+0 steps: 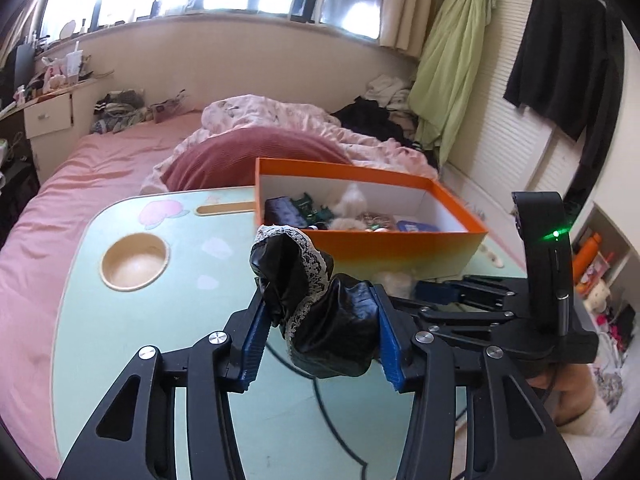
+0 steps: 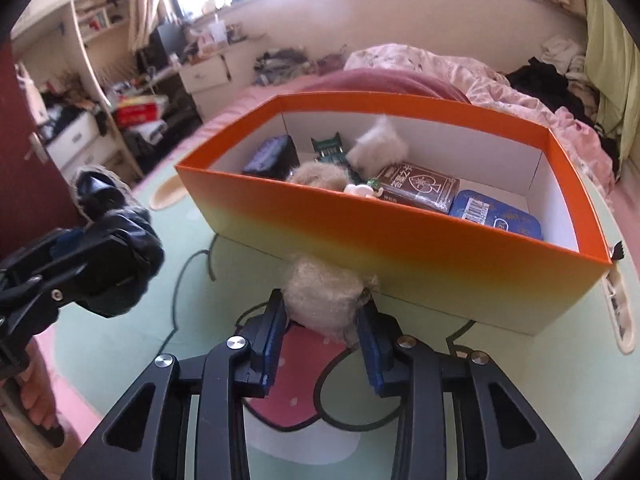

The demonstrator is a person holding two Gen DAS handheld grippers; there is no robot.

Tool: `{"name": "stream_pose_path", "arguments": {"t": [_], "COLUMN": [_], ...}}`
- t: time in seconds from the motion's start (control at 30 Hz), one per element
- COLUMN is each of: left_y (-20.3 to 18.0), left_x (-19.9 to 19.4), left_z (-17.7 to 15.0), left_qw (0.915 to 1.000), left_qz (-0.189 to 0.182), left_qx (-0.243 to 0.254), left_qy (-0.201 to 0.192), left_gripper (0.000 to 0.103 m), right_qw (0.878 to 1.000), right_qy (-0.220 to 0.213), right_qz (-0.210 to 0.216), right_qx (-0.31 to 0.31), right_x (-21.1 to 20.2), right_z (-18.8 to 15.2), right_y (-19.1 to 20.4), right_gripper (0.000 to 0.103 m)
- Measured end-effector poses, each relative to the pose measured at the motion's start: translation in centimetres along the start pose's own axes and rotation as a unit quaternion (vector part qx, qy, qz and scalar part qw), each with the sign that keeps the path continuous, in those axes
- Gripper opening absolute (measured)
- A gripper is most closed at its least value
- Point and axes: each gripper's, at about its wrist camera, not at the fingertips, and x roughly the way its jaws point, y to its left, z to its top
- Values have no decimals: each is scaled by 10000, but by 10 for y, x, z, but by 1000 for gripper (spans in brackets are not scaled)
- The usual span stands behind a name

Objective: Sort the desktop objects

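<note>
Left tongs (image 1: 320,320) gripping black scrunchie (image 1: 316,312) (lace-trimmed, glossy)

Inside the orange box (image 2: 400,236), a brown card pack (image 2: 420,190) bears a spade sign and pale characters too small to read. Beside it, a blue tin (image 2: 496,216) carries a white barcode label; its remaining print is illegible. No other text can be read.
</note>
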Motion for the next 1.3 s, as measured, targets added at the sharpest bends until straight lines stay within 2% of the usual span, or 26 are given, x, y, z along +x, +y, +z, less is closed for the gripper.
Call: {"name": "stream_pose_path", "arguments": {"t": [0.17, 0.27, 0.33, 0.43, 0.5, 0.57, 0.6, 0.63, 0.73, 0.8, 0.83, 1.0, 1.13, 1.2, 1.27, 1.3], "left_y": [-8, -21, -32, -47, -49, -43, -38, -31, -17, -14, -13, -20, -16, -13, -17, -22], "left_x": [-5, -5, -1, 16, 36, 65, 76, 87, 89, 86, 82, 68, 64, 52, 35, 27], "left_z": [7, 23, 39, 70, 88, 95, 94, 88, 68, 61, 56, 41, 41, 41, 39, 37], "left_qw": [9999, 9994, 9988, 9982, 9984, 9996, 9999, 9991, 9987, 9986, 9973, 9965, 9971, 9971, 9967, 9967], "left_qz": [-135, -260, -322, -241, -219, -132, 57, 287, 174, 442, 730, 813, 760, 673, 509, 480], "left_qx": [28, 144, 211, 310, 236, 69, -76, -282, -449, -277, -107, 165, 46, -160, -136, -86], "left_qy": [-98, -181, -312, -457, -456, -225, -46, 158, 160, 122, 56, 67, -56, -322, -614, -648], "left_gripper": [49, 49, 49, 49, 50, 60, 62, 62, 65, 67, 67, 67, 67, 67, 67, 74], "right_qw": [9974, 9924, 9899, 9882, 9903, 9934, 9937, 9932, 9923, 9919, 9916, 9902, 9904, 9887, 9852, 9837], "right_qy": [-681, -1233, -1411, -1508, -1360, -1076, -997, -981, -1135, -1182, -1200, -1305, -1328, -1415, -1602, -1646], "right_qz": [239, 21, -42, -80, -68, -157, -259, -318, -222, -371, -420, -499, -358, -446, -583, -700], "right_qx": [53, 44, 152, 265, 282, 375, 449, 537, 445, 291, 235, 72, 128, 209, 184, 163], "right_x": [-44, -75, -85, -83, -67, -47, -42, -37, -42, -44, -43, -37, -40, -49, -65, -71], "right_z": [-13, -2, 14, 39, 53, 57, 55, 51, 35, 30, 29, 28, 27, 23, 13, 9], "right_y": [-13, -22, -30, -42, -49, -57, -62, -66, -70, -65, -62, -56, -57, -54, -46, -43], "right_gripper": [33, 33, 33, 34, 35, 55, 66, 66, 67, 67, 68, 70, 70, 71, 79, 88]}}
